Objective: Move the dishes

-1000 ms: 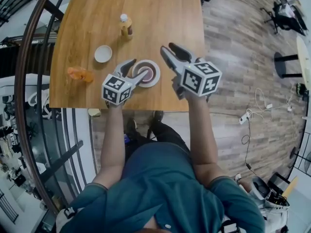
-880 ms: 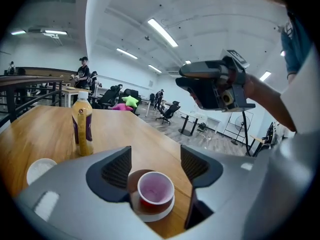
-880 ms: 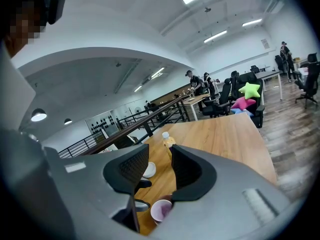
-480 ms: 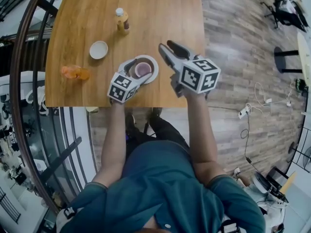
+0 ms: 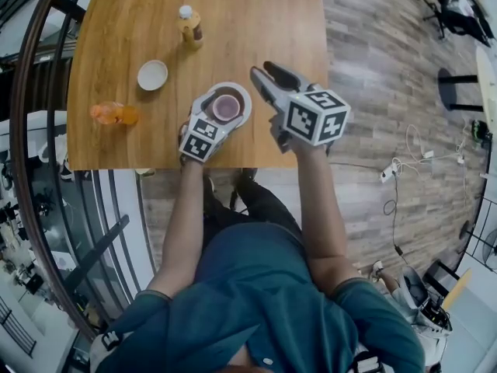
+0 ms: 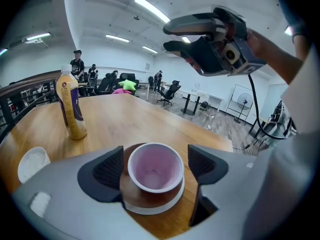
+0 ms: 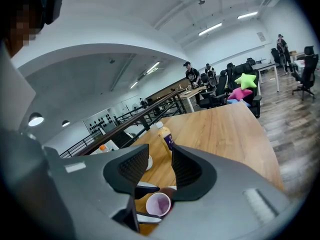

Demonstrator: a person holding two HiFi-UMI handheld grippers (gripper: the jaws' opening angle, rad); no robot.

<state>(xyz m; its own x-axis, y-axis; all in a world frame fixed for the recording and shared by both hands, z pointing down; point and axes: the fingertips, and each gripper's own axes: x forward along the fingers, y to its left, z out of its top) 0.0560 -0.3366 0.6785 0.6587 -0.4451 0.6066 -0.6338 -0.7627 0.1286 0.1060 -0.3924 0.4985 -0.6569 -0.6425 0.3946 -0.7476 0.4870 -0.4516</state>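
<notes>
Straddling the one pink cup on its saucer at the table's near edge, the left gripper gapes wide, unclamped; the right gripper hovers part-open, empty. One white bowl, one upright bottle and one orange bottle sit beyond.

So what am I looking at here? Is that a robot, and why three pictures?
No robot: a person holds a hand-held gripper in each hand. One picture comes from a camera on the person's head, looking down; the other two ride on the grippers and look along their jaws. On the wooden table are a bottle, a small white bowl, an orange item and a pink cup on a saucer. The left hand-held gripper has its jaws apart on either side of the cup, not closed on it. The right hand-held gripper is held above the table, open and empty.
</notes>
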